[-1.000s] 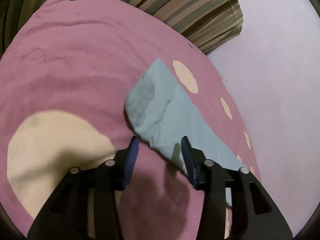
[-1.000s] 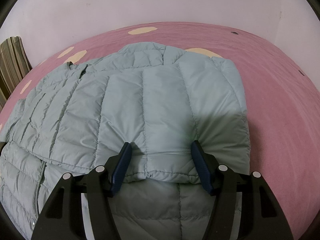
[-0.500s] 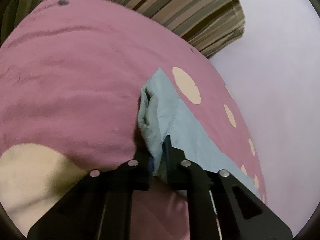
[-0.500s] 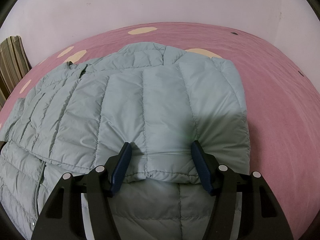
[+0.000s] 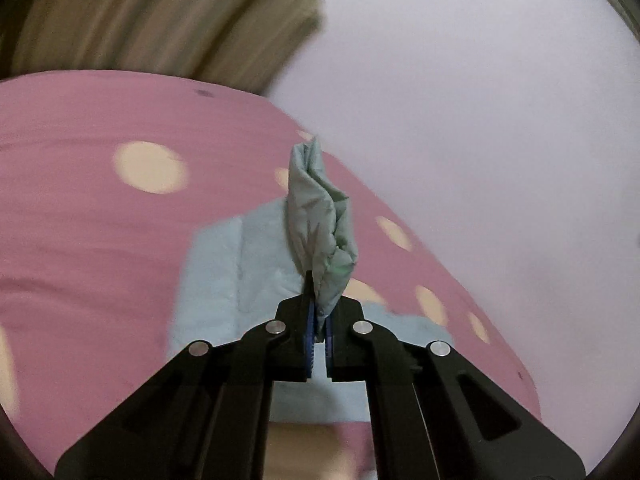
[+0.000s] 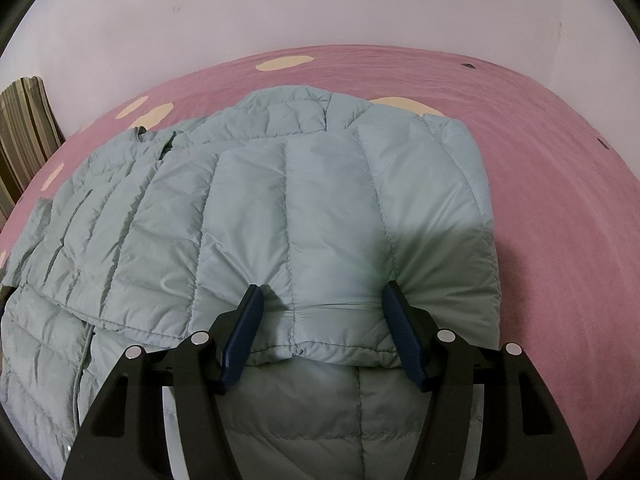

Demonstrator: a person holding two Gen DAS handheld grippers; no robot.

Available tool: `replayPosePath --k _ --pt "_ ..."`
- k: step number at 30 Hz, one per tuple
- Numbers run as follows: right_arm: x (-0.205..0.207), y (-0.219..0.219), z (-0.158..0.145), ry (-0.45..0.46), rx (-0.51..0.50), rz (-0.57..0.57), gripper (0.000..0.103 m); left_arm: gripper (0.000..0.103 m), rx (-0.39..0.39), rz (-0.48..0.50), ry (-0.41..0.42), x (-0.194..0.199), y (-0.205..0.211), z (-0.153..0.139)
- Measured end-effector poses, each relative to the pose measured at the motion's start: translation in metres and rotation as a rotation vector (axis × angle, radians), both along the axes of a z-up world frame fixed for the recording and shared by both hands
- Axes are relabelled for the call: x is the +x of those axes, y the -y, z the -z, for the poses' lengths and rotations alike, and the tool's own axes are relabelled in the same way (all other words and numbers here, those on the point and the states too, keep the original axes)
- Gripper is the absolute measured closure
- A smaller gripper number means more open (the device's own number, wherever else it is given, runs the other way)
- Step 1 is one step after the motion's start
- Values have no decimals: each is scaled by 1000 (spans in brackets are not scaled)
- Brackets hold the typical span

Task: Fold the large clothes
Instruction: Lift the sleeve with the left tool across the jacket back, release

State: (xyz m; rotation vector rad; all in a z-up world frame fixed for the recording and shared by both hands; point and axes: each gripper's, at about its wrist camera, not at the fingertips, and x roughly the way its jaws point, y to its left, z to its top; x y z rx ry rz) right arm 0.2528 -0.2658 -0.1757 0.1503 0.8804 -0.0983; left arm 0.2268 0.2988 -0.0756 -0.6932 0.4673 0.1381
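Counting items gave one pale blue quilted jacket (image 6: 280,216), one pink bedspread (image 6: 560,200) with cream dots, one striped pillow (image 6: 24,136) and two grippers. Only the right wrist view showed the jacket as a whole: it lay flat on the bedspread, filling the centre and the 7 to 9 o'clock area, with a folded-over panel on top whose hem ran between the fingers. The right gripper (image 6: 322,334) stood wide apart over that hem, blue pads to either side of it, gripping nothing; actual contact with the fabric could not be judged. Only the left wrist view showed the lifted part: the left gripper (image 5: 318,322) was pinched nearly closed on a sleeve end (image 5: 320,224), which stood up toward 12 o'clock, clear of the bedspread. More of the jacket lay flat beneath it toward 9 o'clock. That view was motion-blurred; the pillow (image 5: 160,20) smeared across 11 o'clock, against the white wall (image 5: 480,100).
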Motion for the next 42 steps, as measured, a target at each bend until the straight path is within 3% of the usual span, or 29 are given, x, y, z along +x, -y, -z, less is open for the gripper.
replayPosePath --k 6,11,18,21,28,31,36,42 --pt "-2 1 0 5 14 4 41 100 5 240 -14 51 113 -10" --pt "-4 1 0 12 33 3 39 100 69 410 -59 88 213 -2" --pt "-5 1 0 15 43 3 38 100 174 580 -171 118 327 35" --pt "-5 1 -1 16 51 3 38 100 197 632 -219 111 363 59" --pt "-5 2 -1 19 61 2 37 96 257 660 -238 104 383 72" --pt "-4 2 -1 20 64 2 37 86 260 668 -229 96 381 66" --pt "-4 3 -1 18 68 0 36 59 242 678 -200 81 365 44" --pt "-7 1 -9 16 65 2 36 47 282 653 -155 47 321 28"
